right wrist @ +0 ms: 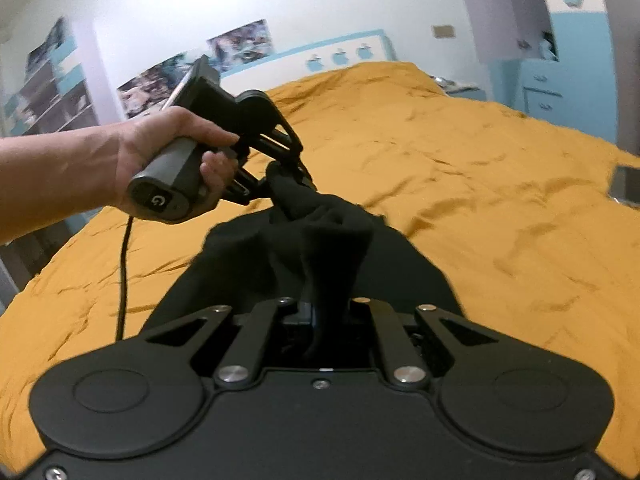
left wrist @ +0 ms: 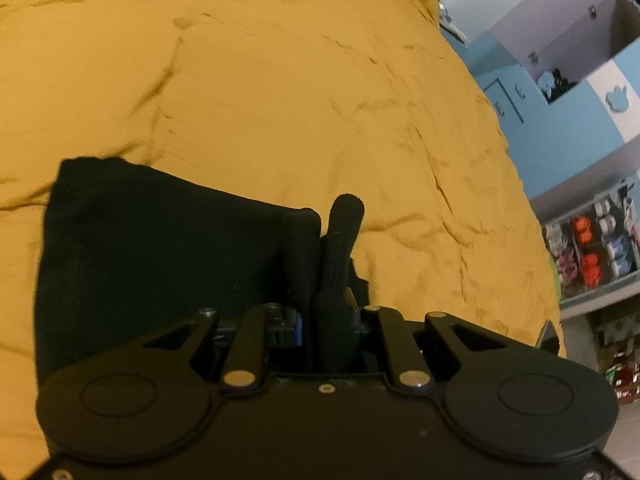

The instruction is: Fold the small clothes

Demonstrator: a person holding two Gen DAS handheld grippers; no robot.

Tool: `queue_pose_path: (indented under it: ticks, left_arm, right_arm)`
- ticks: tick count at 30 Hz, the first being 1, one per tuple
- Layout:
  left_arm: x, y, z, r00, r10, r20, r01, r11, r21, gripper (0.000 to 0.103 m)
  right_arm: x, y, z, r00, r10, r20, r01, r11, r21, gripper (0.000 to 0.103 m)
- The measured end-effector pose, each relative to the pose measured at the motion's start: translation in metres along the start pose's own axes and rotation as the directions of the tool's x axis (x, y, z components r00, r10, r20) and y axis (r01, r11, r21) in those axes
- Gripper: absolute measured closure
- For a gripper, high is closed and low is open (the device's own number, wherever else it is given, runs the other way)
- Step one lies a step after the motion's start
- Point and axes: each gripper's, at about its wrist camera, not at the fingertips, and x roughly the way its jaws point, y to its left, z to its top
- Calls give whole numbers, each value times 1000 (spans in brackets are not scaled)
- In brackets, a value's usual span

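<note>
A small black garment [left wrist: 160,240] hangs over a mustard-yellow bedspread [left wrist: 280,80]. My left gripper [left wrist: 324,224] is shut on one edge of the black garment, with cloth draped over its left finger. In the right wrist view the black garment [right wrist: 320,240] is bunched between my two grippers and lifted off the bed. My right gripper [right wrist: 332,248] is shut on the cloth, which covers its fingers. The left gripper [right wrist: 288,176], held in a hand, also shows there, pinching the cloth's far edge.
The yellow bedspread [right wrist: 480,180] fills most of both views. A phone-like flat object [right wrist: 626,186] lies near the bed's right edge. Shelves with boxes [left wrist: 592,248] and blue cabinets [right wrist: 560,92] stand beyond the bed. A cable [right wrist: 122,280] hangs from the left gripper's handle.
</note>
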Motion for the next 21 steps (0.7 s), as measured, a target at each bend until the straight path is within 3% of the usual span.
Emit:
queue_pose_path:
  ticks: [7,21]
  left_arm:
    - [38,-27,-5,997,70,-29,-69,997,26,90]
    - [59,-44,-12,992,120,-46,-117,992,55,88]
  right_arm:
    - [12,-28,-10,999,-14,-50,18,996,84,99]
    - [15,-38,-20,997,-14,-73,25,987,156,98]
